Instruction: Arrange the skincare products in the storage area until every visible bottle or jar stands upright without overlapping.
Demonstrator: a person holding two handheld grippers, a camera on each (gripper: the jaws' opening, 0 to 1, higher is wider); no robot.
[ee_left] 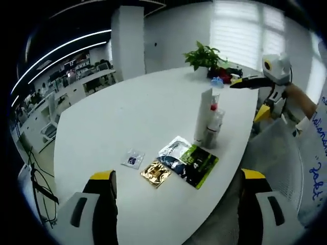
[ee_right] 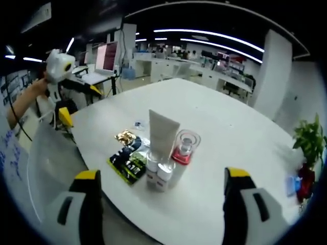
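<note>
A cluster of skincare products stands upright on the white table: a tall white tube, a clear-capped bottle with a red collar behind it, and small white bottles in front. In the right gripper view the tube, the red-collared bottle and two small white bottles stand close together. My left gripper is open, well short of them. My right gripper is open, just before the small bottles, with nothing between its jaws. The right gripper also shows across the table, in a hand.
Flat sachets lie beside the bottles: a gold one, a green-black one, a silver-blue one and a small clear packet. A potted plant stands at the far end. A grey mesh chair is at the table edge.
</note>
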